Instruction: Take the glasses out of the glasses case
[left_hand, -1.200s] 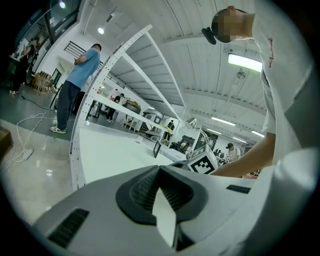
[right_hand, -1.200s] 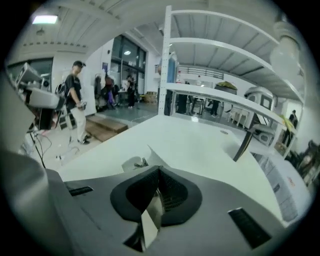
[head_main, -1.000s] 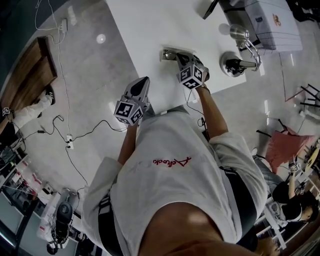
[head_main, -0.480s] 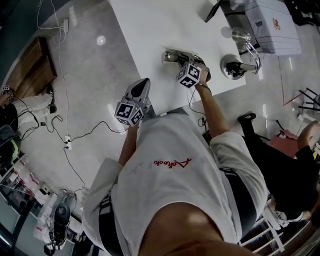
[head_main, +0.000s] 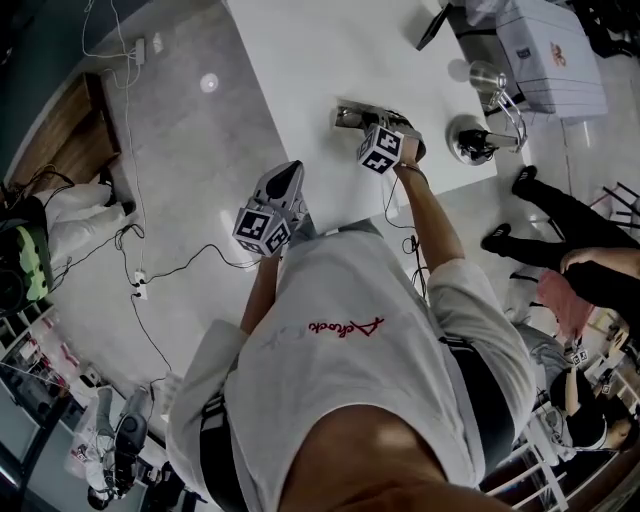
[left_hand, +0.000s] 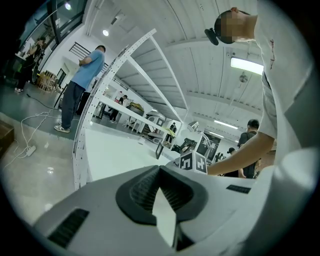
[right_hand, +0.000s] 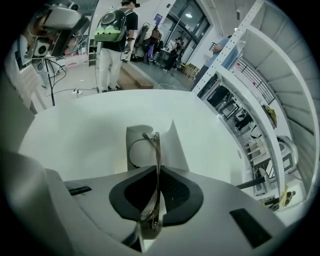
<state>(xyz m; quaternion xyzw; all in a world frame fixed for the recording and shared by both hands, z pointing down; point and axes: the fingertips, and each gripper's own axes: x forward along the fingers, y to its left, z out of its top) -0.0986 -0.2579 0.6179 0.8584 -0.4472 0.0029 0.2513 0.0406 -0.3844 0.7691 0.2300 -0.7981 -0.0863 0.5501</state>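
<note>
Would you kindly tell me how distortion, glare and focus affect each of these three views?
Head view: fisheye bends the edges of the white table, and a lamp reflection glares on the floor. Left gripper view: dark vignetted corners, shelving curved by the lens, a bright ceiling light. Right gripper view: the glasses are sharp at their far end, soft nearest the lens.

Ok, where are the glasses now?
Right gripper view, centre: thin metal-framed glasses between the right hand-held gripper's jaws, which have just been closing, over the pale open case.
</note>
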